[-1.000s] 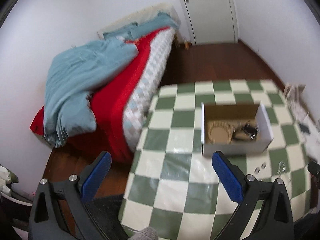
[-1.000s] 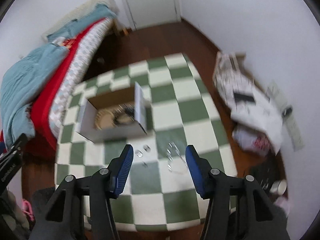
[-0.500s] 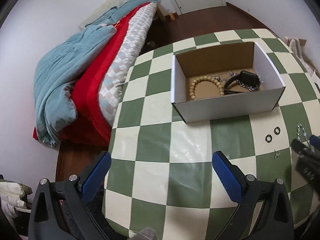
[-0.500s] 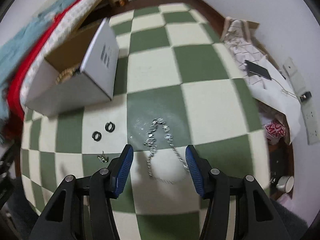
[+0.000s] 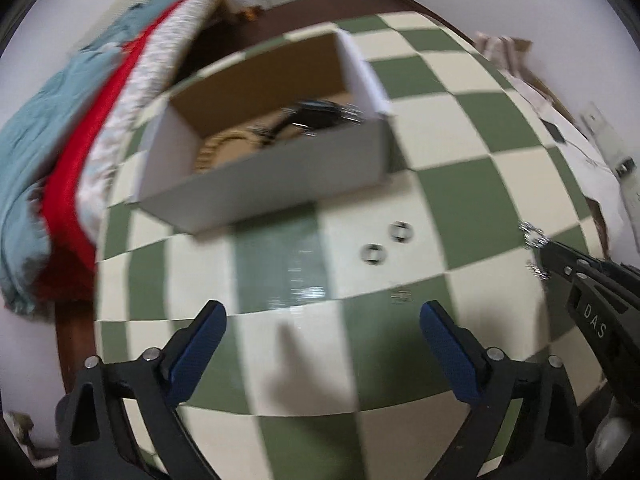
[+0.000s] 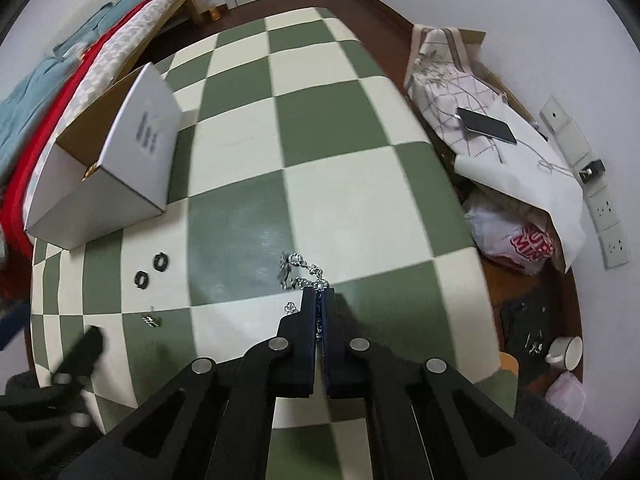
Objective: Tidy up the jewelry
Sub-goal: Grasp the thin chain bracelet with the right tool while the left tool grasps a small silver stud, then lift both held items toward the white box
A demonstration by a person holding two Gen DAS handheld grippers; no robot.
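Note:
My right gripper (image 6: 319,294) is shut on a silver chain necklace (image 6: 298,270) on the green-and-cream checkered table (image 6: 340,184); the chain's loose end lies just ahead of the fingertips. In the left wrist view the right gripper (image 5: 548,246) shows at the right with chain (image 5: 534,236) at its tip. My left gripper (image 5: 320,328) is open and empty above the table's near part. A white cardboard box (image 5: 260,160) (image 6: 108,168) holds a wooden bead bracelet (image 5: 216,148) and a dark watch (image 5: 316,114). Two dark rings (image 5: 386,244) (image 6: 152,270) and a small earring (image 6: 150,320) lie on the table.
A bed with red and blue covers (image 5: 60,128) stands left of the table. Right of the table a bag (image 6: 460,76) with a phone (image 6: 486,124), plastic bags (image 6: 516,236) and a mug (image 6: 566,352) lie on the floor by the wall.
My right gripper has moved down onto the chain and shut on it. My left gripper has moved nearer the table and turned towards the box and rings.

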